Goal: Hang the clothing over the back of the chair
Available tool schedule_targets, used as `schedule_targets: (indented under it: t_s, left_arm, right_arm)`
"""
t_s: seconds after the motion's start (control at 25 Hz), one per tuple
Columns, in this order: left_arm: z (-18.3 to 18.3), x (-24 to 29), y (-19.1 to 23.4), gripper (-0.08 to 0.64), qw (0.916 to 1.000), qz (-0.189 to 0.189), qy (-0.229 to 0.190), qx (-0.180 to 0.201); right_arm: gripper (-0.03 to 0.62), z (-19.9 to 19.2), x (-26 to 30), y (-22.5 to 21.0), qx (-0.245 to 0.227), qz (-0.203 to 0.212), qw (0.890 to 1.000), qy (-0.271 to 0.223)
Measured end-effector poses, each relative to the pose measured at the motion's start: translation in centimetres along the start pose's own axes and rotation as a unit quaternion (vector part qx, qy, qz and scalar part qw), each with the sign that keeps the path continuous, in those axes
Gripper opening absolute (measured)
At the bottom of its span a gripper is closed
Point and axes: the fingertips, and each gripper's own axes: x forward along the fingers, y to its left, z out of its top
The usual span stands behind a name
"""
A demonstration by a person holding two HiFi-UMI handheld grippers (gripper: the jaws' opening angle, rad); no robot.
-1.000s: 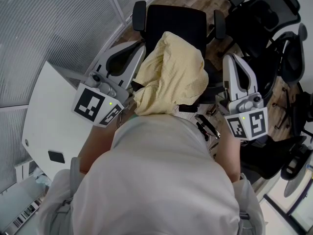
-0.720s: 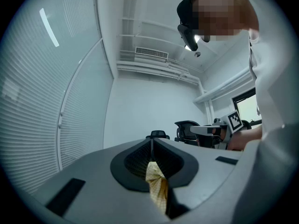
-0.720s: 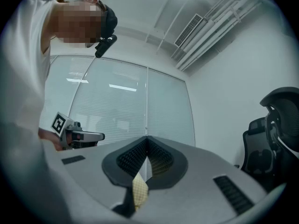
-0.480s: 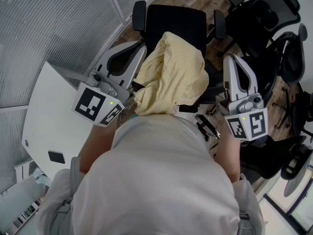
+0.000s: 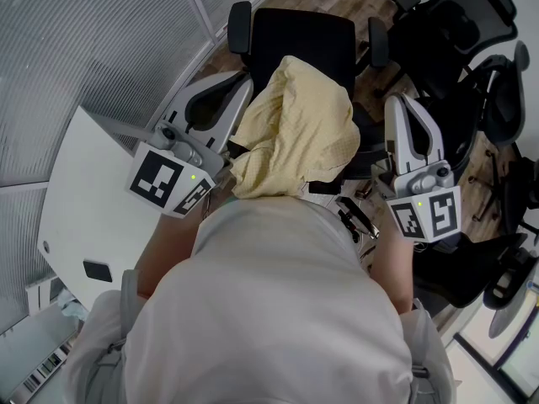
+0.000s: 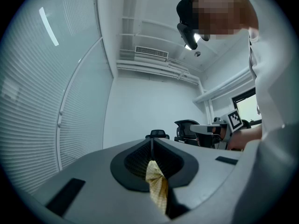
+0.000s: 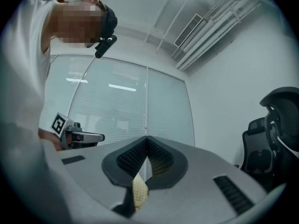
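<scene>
Nothing differs from the earlier head views: both grippers and the cloth sit in the same places. The left gripper is clamped on a thin fold of the yellow clothing, and its own view shows the jaws pressed together with the fabric pinched low between them. The right gripper is likewise closed on a strip of the same cloth, seen wedged between its jaws. Between the two tools the clothing hangs bunched in a loose heap above the black chair, covering the chair's near part; whether it touches the chair cannot be told. A white table stands at the left, and other dark chairs at the right.
</scene>
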Motion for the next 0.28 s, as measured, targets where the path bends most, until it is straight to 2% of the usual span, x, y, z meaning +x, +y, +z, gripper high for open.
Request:
schedule_targets:
  t_s: [0.28]
  left_arm:
    - [0.03,0.07,0.12,0.029,1.0,0.0,0.0,0.001]
  right_arm:
    - [0.021,0.03,-0.04,-0.08,0.0,-0.002,1.0,-0.001]
